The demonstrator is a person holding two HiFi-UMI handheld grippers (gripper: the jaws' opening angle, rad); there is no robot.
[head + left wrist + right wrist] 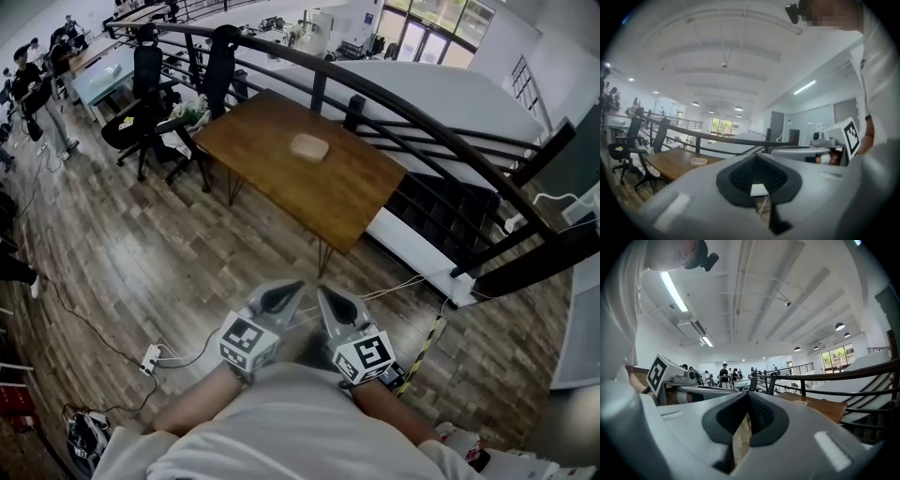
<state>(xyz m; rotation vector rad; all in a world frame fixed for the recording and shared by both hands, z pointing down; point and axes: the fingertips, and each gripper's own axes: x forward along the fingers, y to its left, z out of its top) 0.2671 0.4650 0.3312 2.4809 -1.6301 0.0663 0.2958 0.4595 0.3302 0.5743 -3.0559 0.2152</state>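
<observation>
I hold both grippers close to my body, above a wooden plank floor. The left gripper and the right gripper point forward side by side, tips almost together. Each is shut with nothing between its jaws, as also shows for the left gripper and the right gripper in their own views. Ahead, well beyond both, stands a wooden table with a small pale lidded container lying on it. The same container shows small in the left gripper view.
A dark curved railing runs behind the table, with a drop beyond it. Black office chairs stand left of the table. A white power strip and cables lie on the floor at left, and striped tape at right. People stand far left.
</observation>
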